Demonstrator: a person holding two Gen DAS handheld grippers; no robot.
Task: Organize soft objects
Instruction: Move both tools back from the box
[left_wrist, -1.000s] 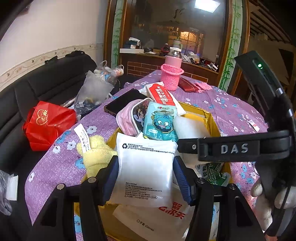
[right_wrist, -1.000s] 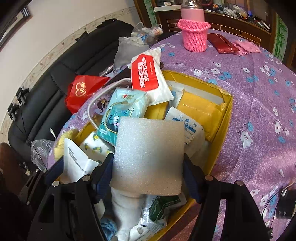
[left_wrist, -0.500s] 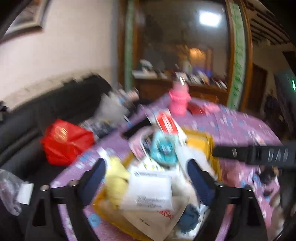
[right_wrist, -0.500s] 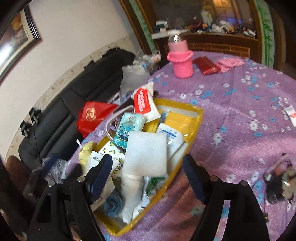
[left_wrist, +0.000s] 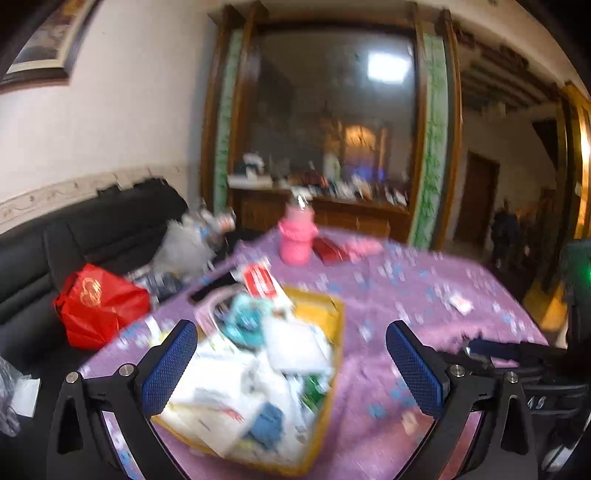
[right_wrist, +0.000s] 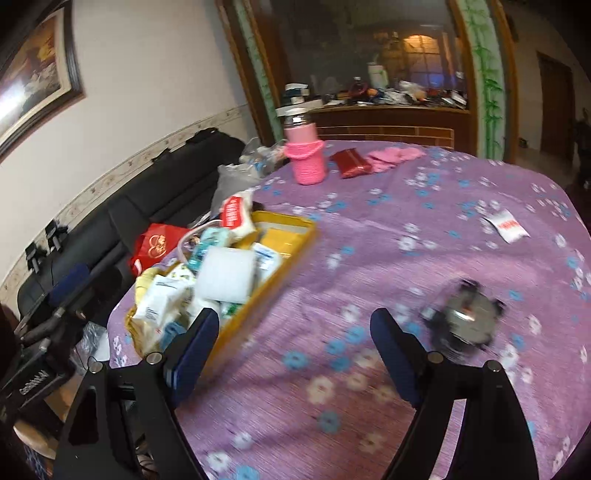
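While the left wrist view is blurred, the left tool (left_wrist: 291, 363) stands spread wide with nothing held, above the yellow tray (left_wrist: 334, 325) heaped with soft packets on the purple desk (left_wrist: 424, 280). In the right wrist view the right tool (right_wrist: 291, 341) is opening (empty too), the tray (right_wrist: 291, 254) just left of it, a white foam pad (right_wrist: 227, 273) on top.

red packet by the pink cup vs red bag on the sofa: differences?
Place: the red packet lies on the purple tablecloth beside the pink knitted cup; the red bag sits off the table on the black sofa.
Look: the packet is dark red, flat and plain; the bag is bright red, puffed up, with a gold emblem.
Size: the bag looks bigger.
Shared: both red, neither in the yellow tray.
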